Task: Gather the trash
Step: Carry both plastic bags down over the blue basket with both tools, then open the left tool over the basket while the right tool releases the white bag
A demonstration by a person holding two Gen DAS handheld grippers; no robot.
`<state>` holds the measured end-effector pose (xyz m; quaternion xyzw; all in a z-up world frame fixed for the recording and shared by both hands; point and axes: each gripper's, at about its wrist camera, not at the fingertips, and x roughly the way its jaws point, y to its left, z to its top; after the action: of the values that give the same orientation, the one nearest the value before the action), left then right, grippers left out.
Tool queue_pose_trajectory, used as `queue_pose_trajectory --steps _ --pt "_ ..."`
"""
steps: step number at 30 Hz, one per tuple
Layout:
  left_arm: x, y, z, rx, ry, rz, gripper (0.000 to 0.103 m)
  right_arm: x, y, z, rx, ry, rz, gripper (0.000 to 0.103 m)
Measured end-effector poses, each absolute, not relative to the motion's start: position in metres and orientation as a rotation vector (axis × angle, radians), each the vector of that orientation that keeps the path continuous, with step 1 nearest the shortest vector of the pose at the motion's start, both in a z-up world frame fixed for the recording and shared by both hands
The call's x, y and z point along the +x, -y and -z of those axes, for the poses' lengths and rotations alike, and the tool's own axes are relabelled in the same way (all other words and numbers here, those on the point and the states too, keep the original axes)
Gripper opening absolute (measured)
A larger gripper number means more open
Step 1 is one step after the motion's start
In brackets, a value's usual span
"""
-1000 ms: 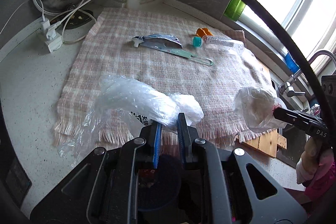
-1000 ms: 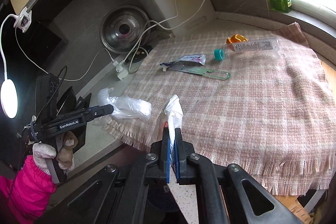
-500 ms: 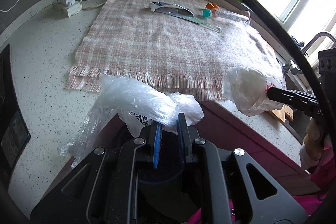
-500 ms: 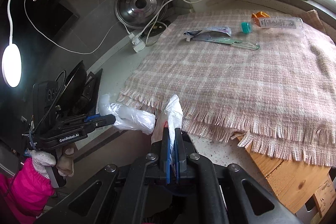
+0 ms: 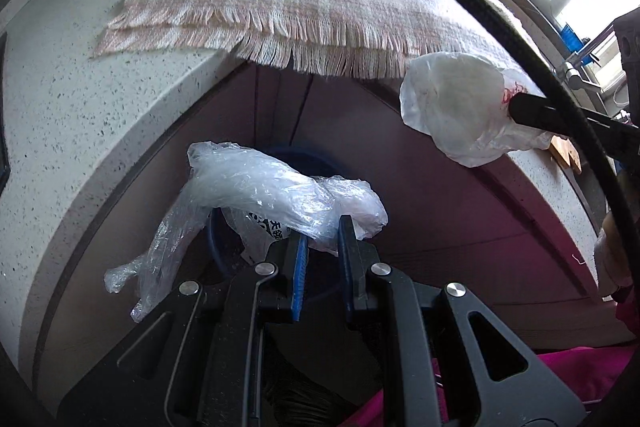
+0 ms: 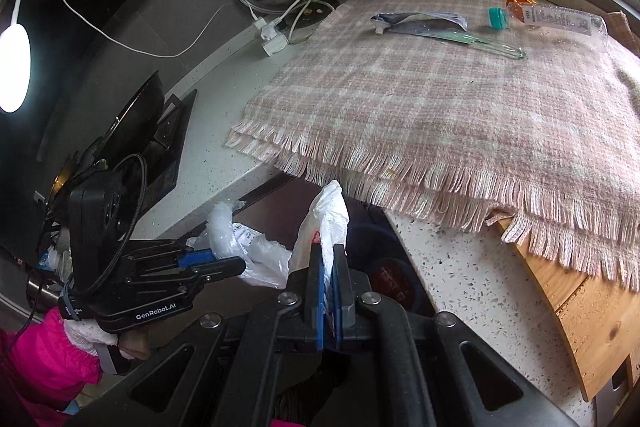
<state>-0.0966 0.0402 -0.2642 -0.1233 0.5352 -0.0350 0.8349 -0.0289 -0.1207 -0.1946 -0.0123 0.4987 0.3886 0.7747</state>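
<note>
Clear plastic film [image 5: 256, 187], crumpled into a long wad with a loose tail hanging at its left, is held pinched between the narrowly set jaws of the left gripper [image 5: 322, 231], and it is carried out past the near edge of the speckled countertop [image 5: 80, 115] so that it hangs over the blue-rimmed bin [image 5: 214, 243] seen dimly below, which is judged to be where the trash is meant to drop. That gripper is pitched steeply downward, toward the bin's mouth. To the right, a white crumpled bag [image 5: 460, 107] with a red mark is clamped in the fully closed jaws of the right gripper [image 6: 329, 255], likewise held off the counter's edge and tilted down, though less steeply. On the far part of the fringed pink checked cloth [image 6: 420, 99] a flattened tube [image 6: 420, 21], a teal cap [image 6: 497, 17] and a clear plastic bottle [image 6: 560, 23] are left lying, probably awaiting collection.
</note>
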Motion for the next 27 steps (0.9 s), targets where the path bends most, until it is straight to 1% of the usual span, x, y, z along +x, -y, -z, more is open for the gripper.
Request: queue_pose_trajectory --steps 12,27 --pt "-0.093 -0.032 0.339 -0.242 -1.254 0.055 0.013 -0.035 0.093 0.252 -0.107 -1.182 -0.837 0.001" --pt "-0.078 -0.019 0.383 -0.226 -1.314 0.030 0.013 -0.029 0.066 0.300 -0.197 -1.243 -0.808 0.001"
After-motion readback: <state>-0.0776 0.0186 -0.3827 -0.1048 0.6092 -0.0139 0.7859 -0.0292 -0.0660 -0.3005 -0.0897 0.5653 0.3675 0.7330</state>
